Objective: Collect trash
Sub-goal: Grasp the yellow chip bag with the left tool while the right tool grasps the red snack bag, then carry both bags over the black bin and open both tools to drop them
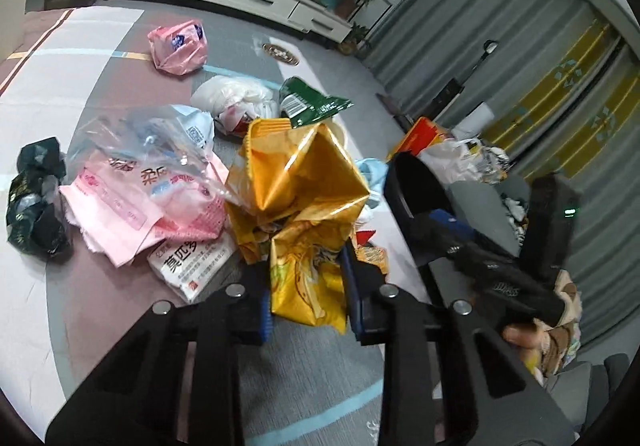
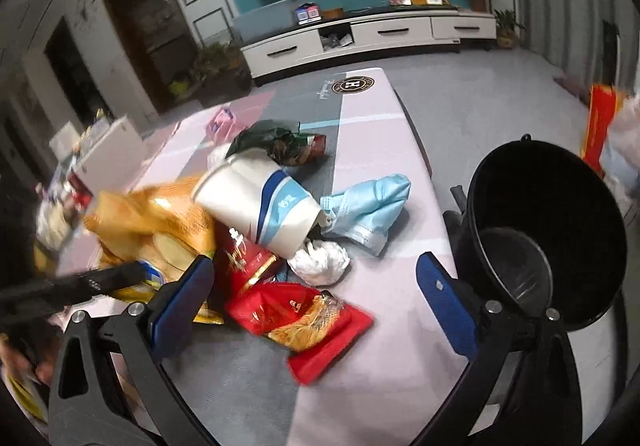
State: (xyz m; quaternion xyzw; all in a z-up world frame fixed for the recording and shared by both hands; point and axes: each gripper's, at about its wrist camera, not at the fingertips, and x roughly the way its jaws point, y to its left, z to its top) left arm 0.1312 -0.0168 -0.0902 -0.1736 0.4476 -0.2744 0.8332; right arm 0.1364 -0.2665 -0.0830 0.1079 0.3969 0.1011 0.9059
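My left gripper (image 1: 308, 286) is shut on a yellow snack bag (image 1: 296, 186) and holds it above the table; the bag shows blurred in the right wrist view (image 2: 152, 222). My right gripper (image 2: 316, 286) is open and empty above a red snack packet (image 2: 316, 322), a crumpled white tissue (image 2: 320, 260), a white and blue paper cup (image 2: 260, 202) and a blue face mask (image 2: 368, 206). A black trash bin (image 2: 544, 222) stands just off the table's right edge; it also shows in the left wrist view (image 1: 416, 186).
Pink tissue packs (image 1: 132, 202), a clear plastic bag (image 1: 152, 134), a dark crumpled wrapper (image 1: 36, 198), a green packet (image 1: 308, 102) and a white bag (image 1: 236, 98) lie on the table (image 1: 80, 286). A TV cabinet (image 2: 368, 34) stands behind.
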